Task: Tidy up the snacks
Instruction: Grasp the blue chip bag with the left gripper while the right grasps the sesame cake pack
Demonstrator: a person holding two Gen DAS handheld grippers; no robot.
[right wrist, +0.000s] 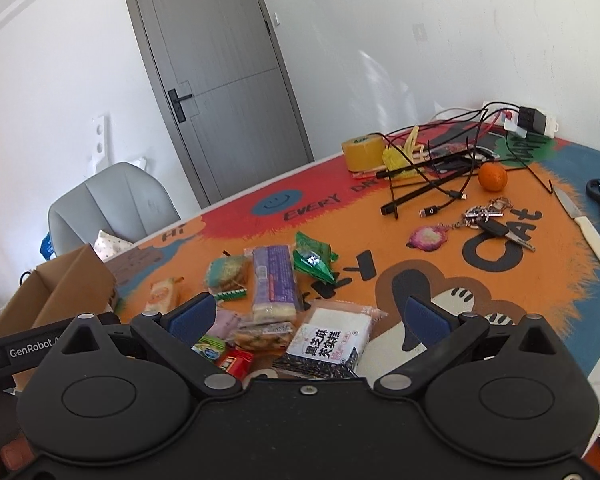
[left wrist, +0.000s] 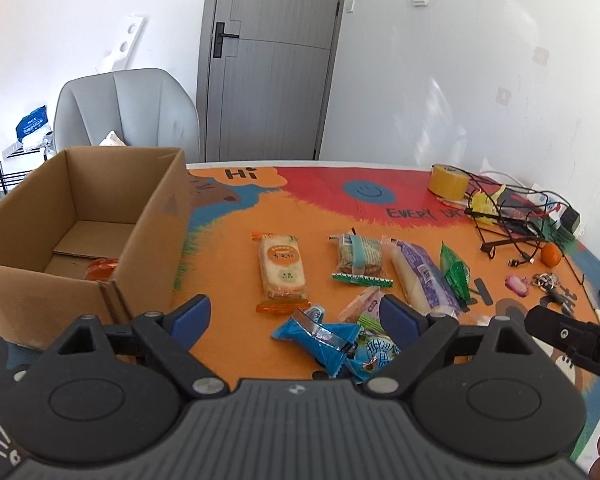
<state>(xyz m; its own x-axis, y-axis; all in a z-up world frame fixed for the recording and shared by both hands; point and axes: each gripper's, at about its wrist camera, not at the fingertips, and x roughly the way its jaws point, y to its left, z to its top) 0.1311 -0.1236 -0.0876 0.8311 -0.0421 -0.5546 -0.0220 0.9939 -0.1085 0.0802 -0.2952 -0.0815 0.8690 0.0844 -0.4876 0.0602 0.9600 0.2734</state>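
Looming left, the open brown cardboard box (left wrist: 80, 216) holds one orange packet. Both tongs gape empty: left gripper (left wrist: 296, 312) over the crinkly blue wrappers (left wrist: 320, 336), right gripper (right wrist: 320, 316) above the black-and-white sesame cake pack (right wrist: 332, 344). Light, slippery film; pinch mid-body.

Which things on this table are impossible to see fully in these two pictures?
- Orange packet inside the brown cardboard box: left wrist view, box wall hides its lower part.
- Black-and-white sesame snack pack: right wrist view, gripper body covers its near end.
- Blue wrappers: print blurred.
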